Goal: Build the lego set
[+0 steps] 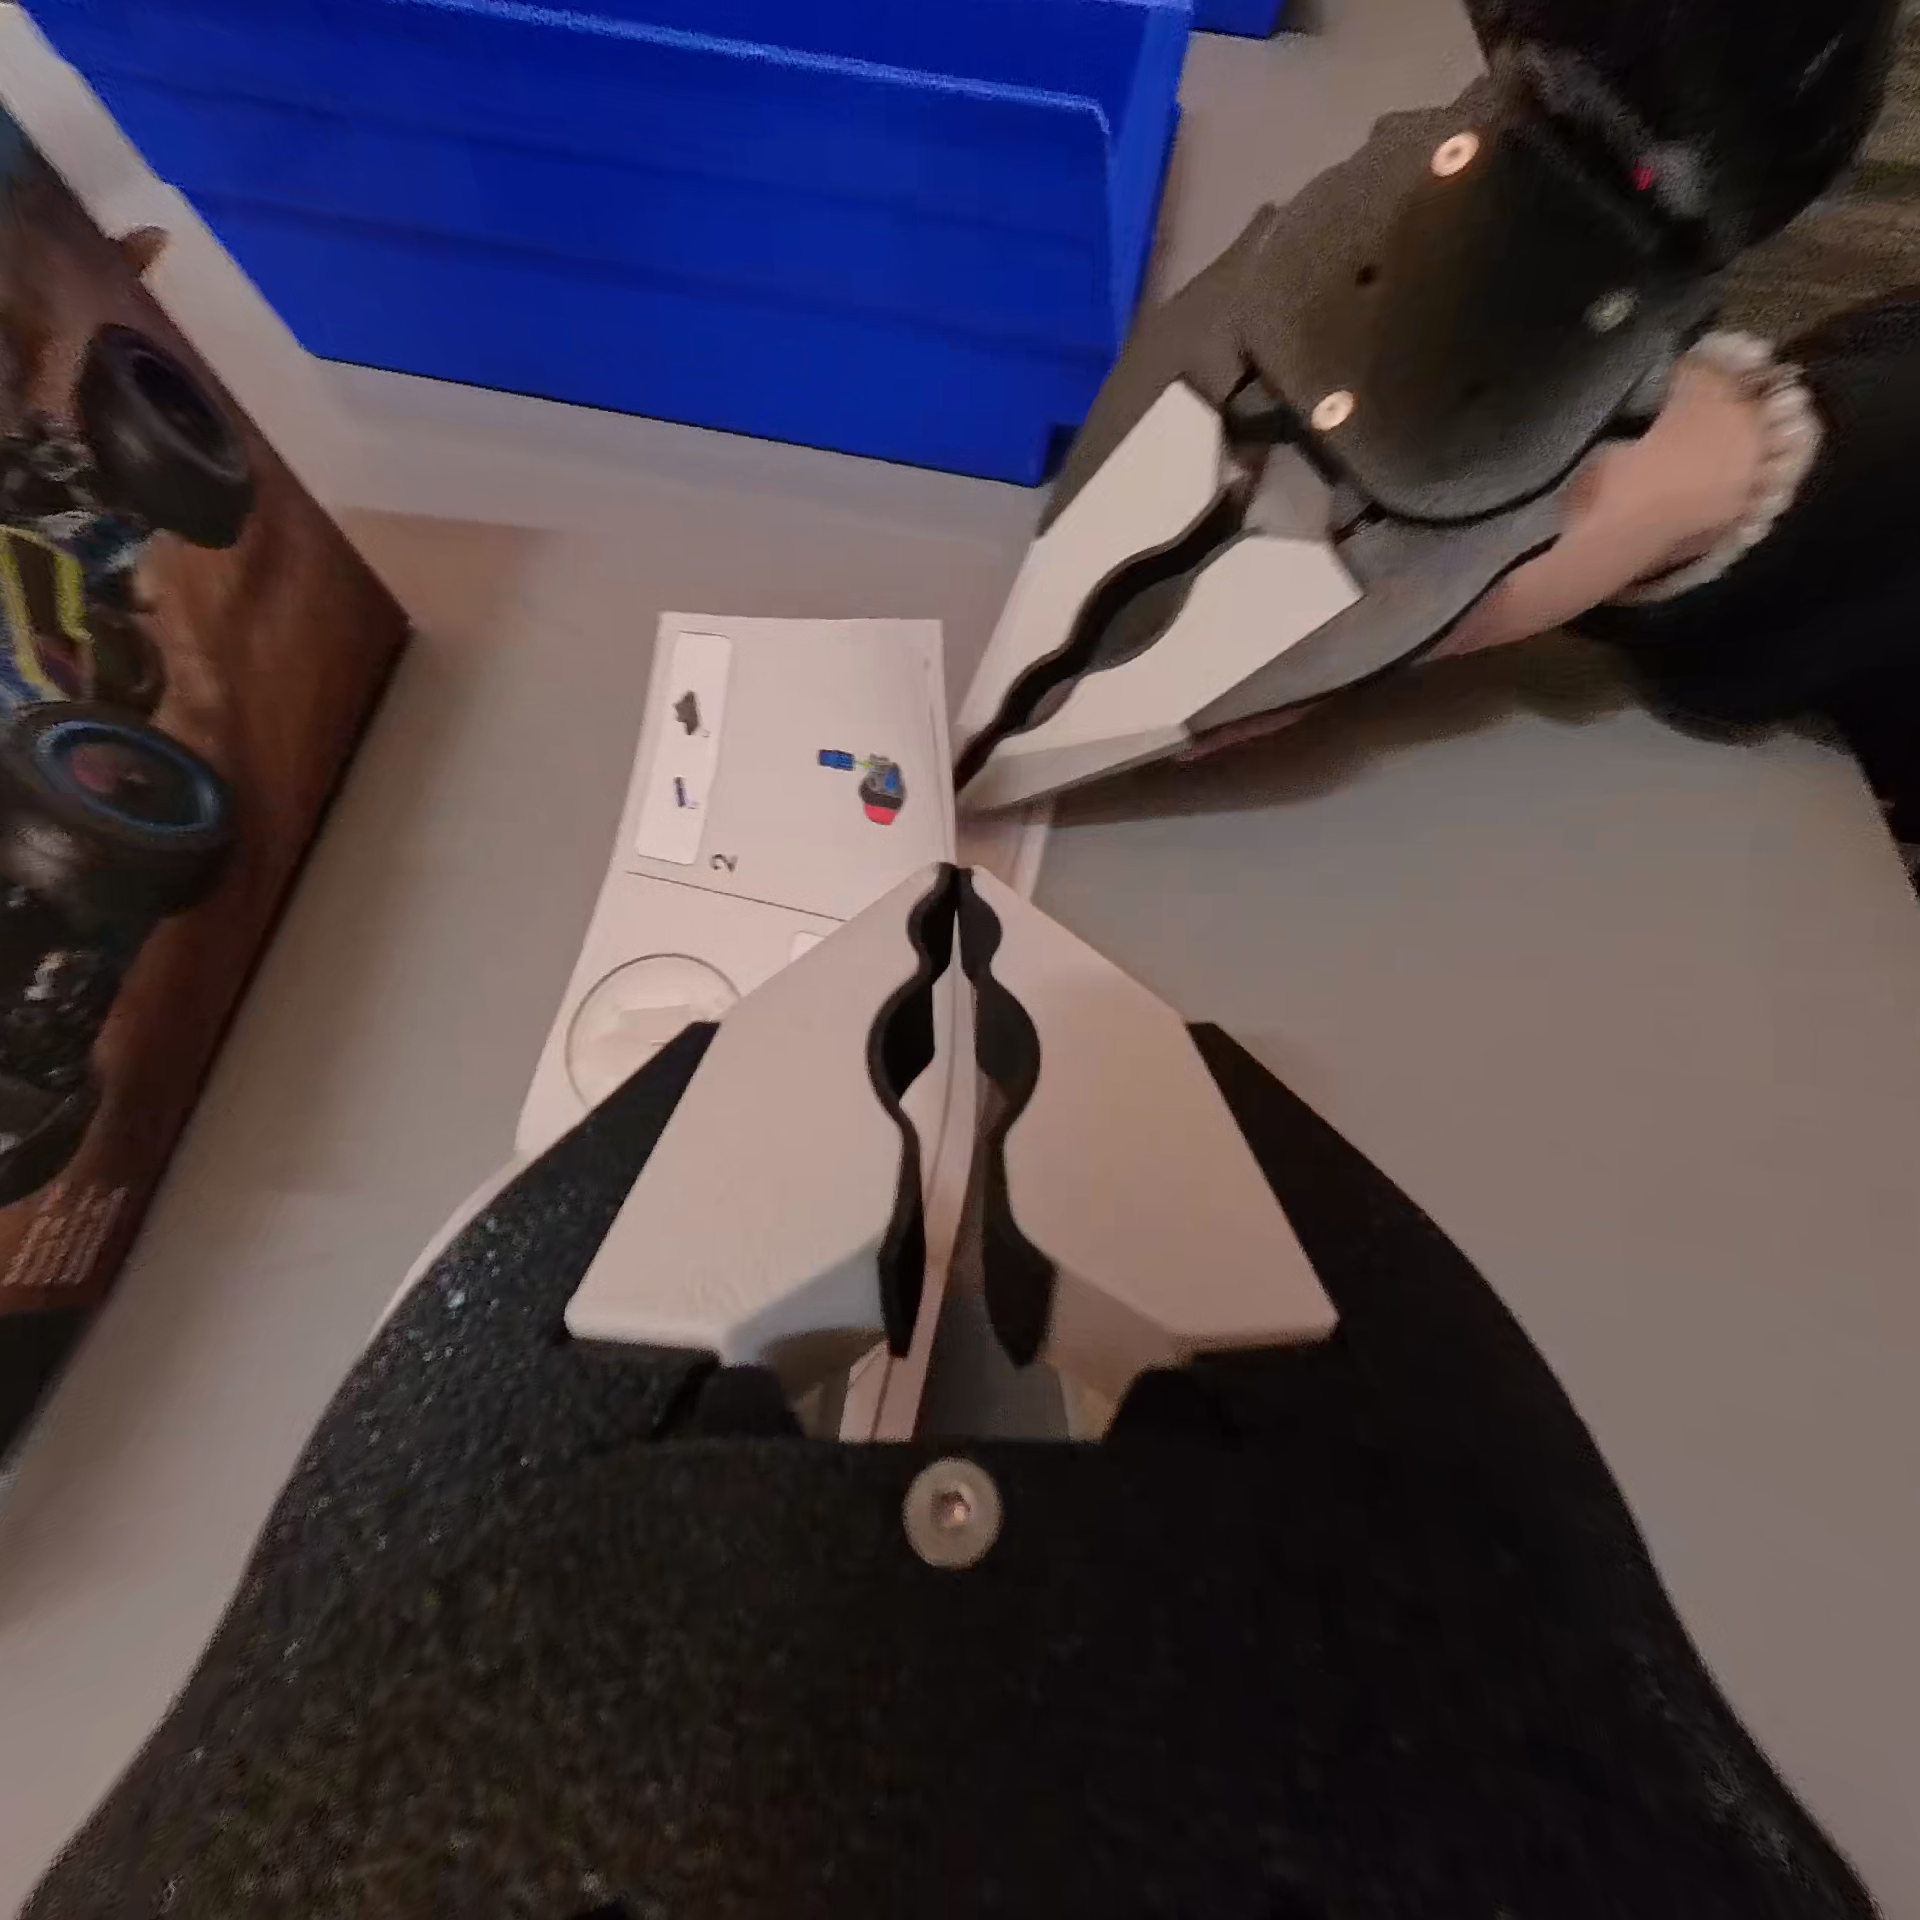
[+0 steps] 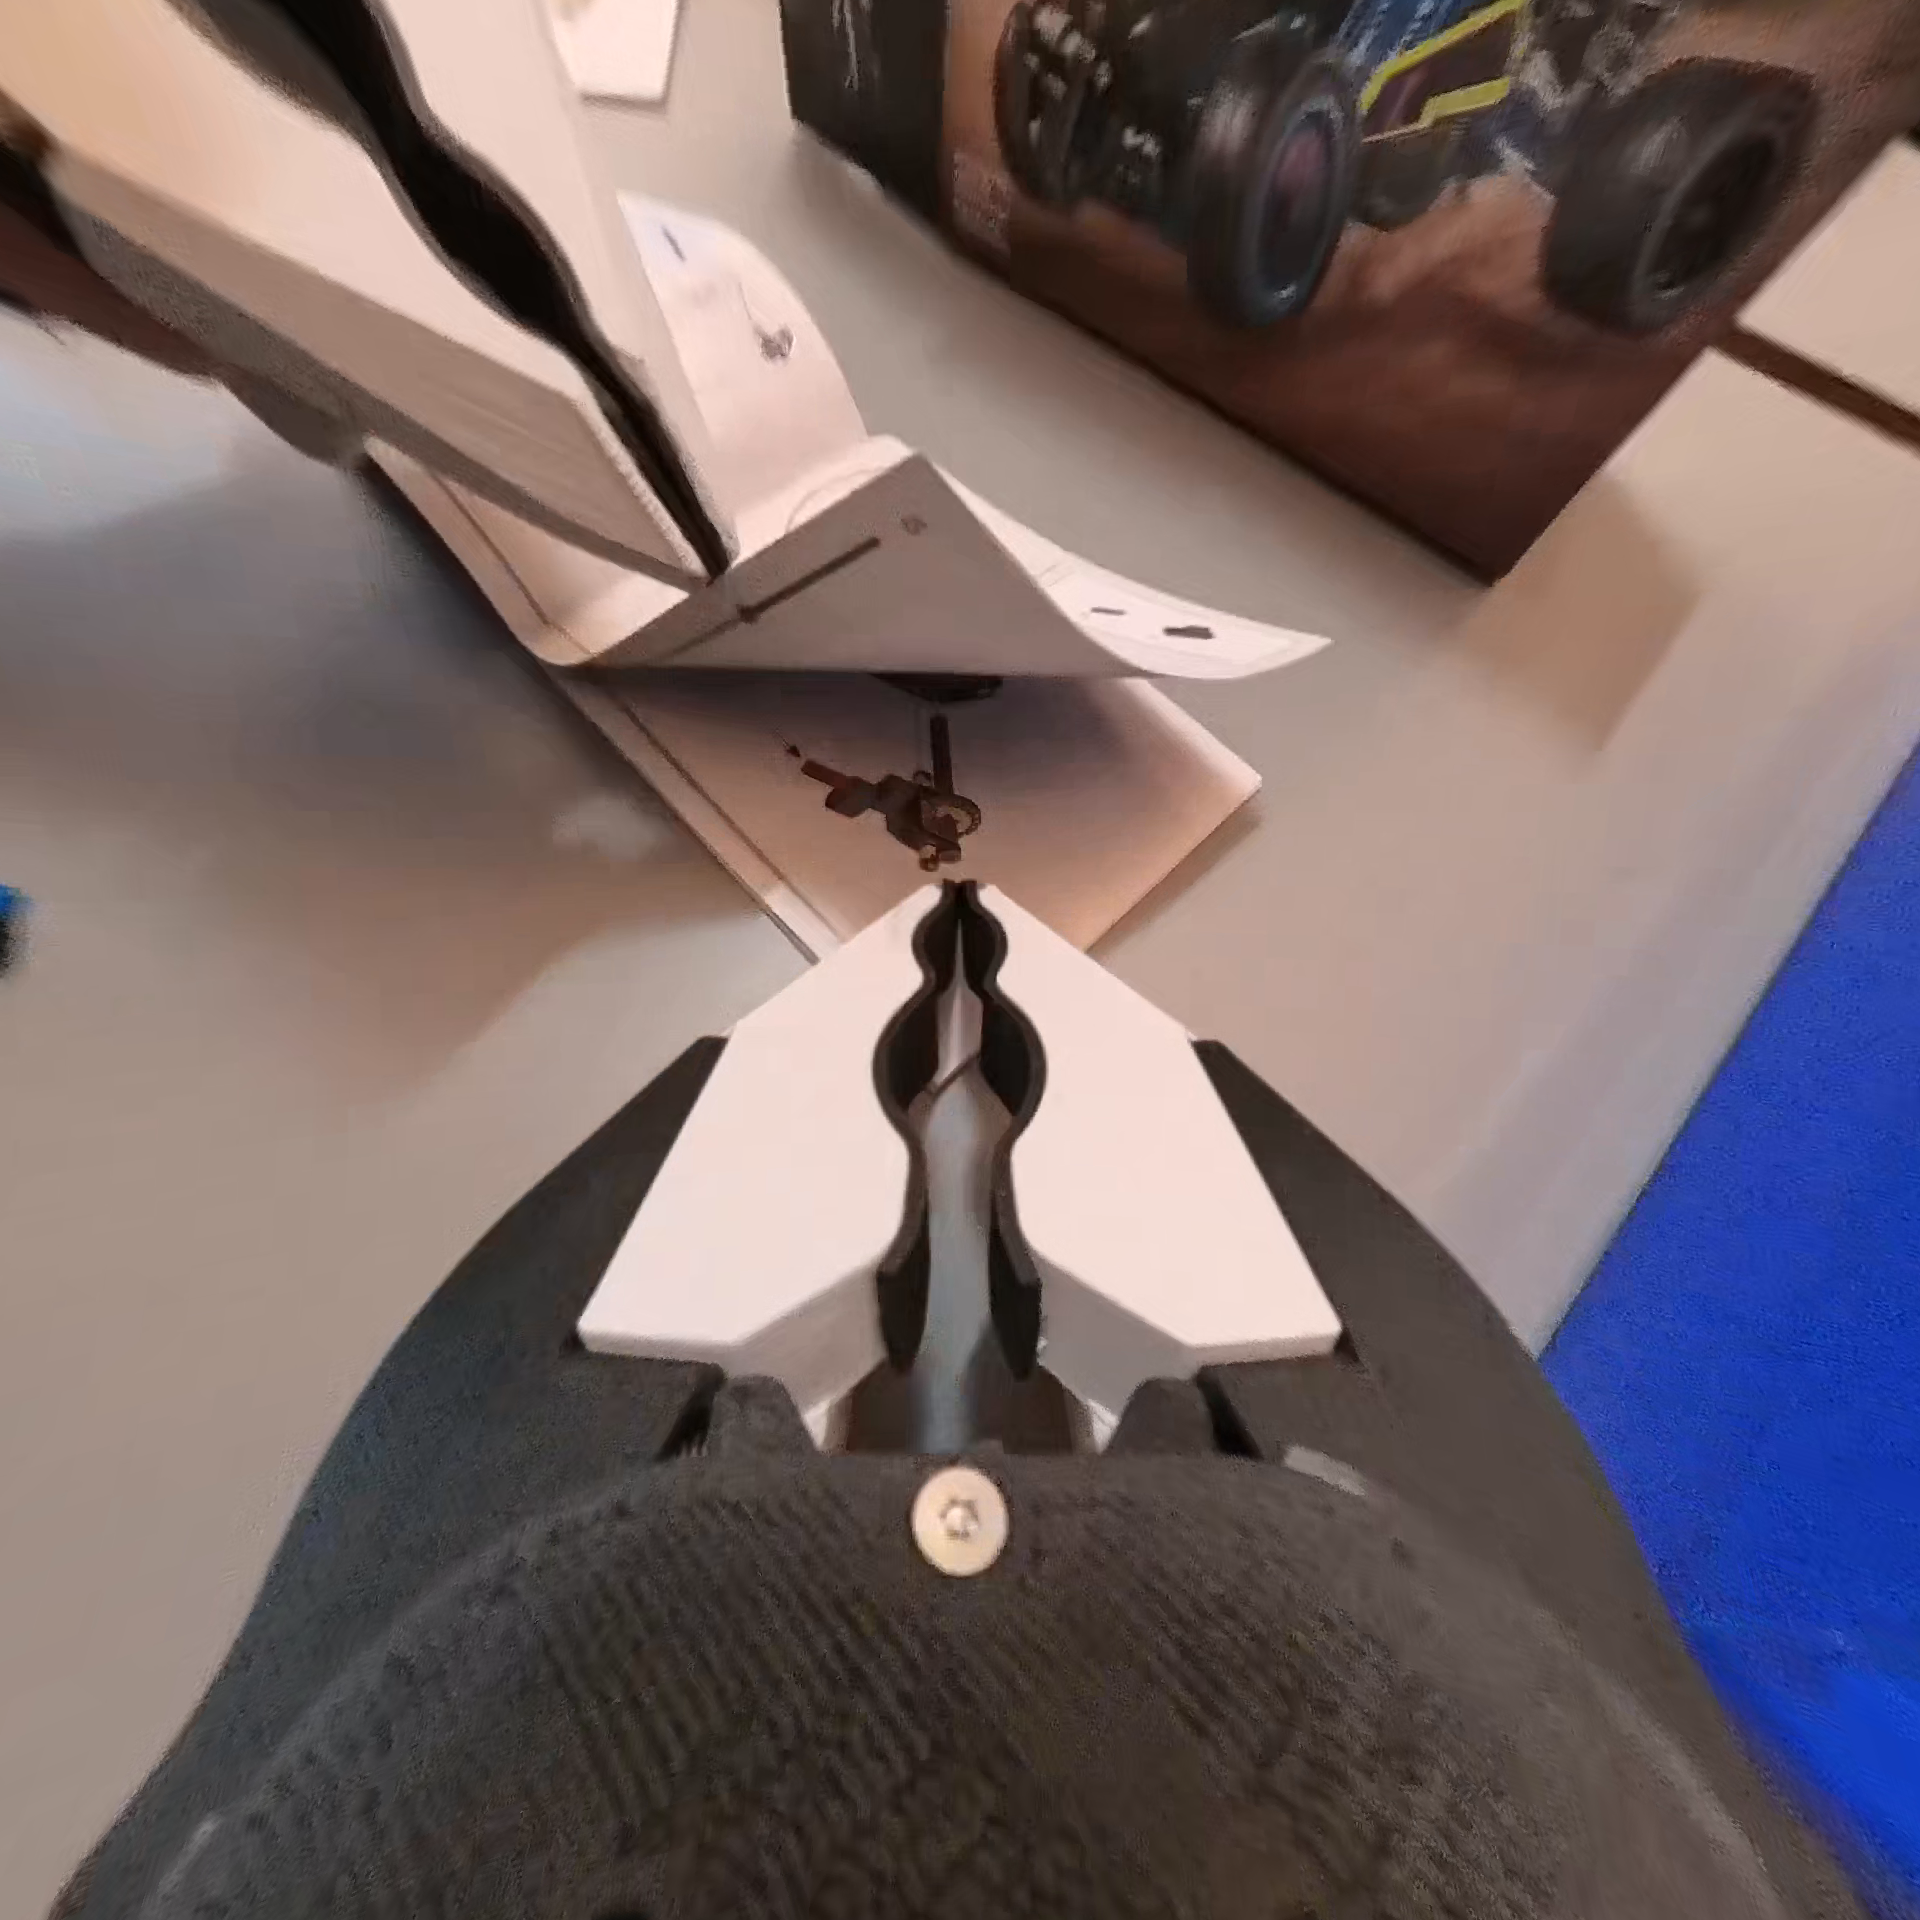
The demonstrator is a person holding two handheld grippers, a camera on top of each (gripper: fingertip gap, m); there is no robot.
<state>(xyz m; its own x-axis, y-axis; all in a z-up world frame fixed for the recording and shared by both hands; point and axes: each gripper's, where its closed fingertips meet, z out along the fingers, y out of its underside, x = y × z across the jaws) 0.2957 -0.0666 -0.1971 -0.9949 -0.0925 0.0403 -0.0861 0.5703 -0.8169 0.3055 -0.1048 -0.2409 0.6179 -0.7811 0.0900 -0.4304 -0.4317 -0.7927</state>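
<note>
A white instruction booklet (image 1: 810,707) lies open on the grey table (image 1: 1455,1039). My left gripper (image 1: 954,878) is shut on the edge of one page. In the right wrist view it (image 2: 712,556) holds that page (image 2: 935,582) lifted and curled above the lower page (image 2: 1039,790), which shows a small build diagram. My right gripper (image 2: 956,888) is shut, its tip at the near edge of the lower page. I cannot tell whether it pinches the paper. In the left wrist view it (image 1: 961,774) comes in from the right, tip beside the booklet's right edge.
The lego box (image 1: 156,727) with a buggy picture stands left of the booklet, also in the right wrist view (image 2: 1403,260). A blue bin (image 1: 675,239) sits behind the booklet, also in the right wrist view (image 2: 1766,1247). A hand (image 1: 1662,520) holds the right gripper. Some 6 centimeters of space lies between my two pairs of fingers.
</note>
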